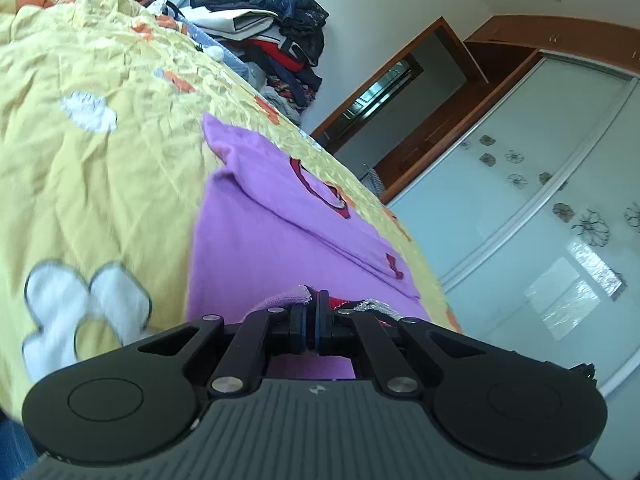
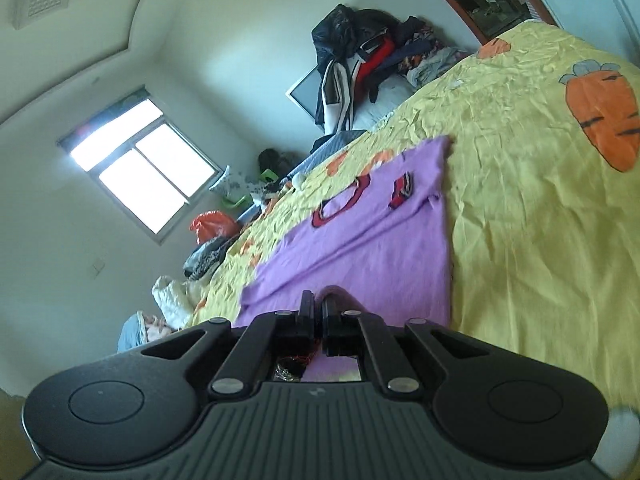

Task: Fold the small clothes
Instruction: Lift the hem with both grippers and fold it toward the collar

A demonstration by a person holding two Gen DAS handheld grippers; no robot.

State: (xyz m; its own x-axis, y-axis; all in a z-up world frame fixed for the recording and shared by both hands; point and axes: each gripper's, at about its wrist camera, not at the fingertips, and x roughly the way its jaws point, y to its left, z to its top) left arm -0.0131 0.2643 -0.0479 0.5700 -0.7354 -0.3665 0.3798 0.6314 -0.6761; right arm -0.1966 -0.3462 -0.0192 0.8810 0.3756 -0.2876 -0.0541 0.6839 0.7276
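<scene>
Purple sweater [image 1: 256, 240] hem is pinched between both grippers' closed fingers [image 1: 298, 316].

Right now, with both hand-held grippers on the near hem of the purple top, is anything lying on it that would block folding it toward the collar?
Nothing visible does. The left hand-held gripper and right hand-held gripper are shut on the purple top; its surface up to the collar is bare, and the clothes pile sits far beyond.
</scene>
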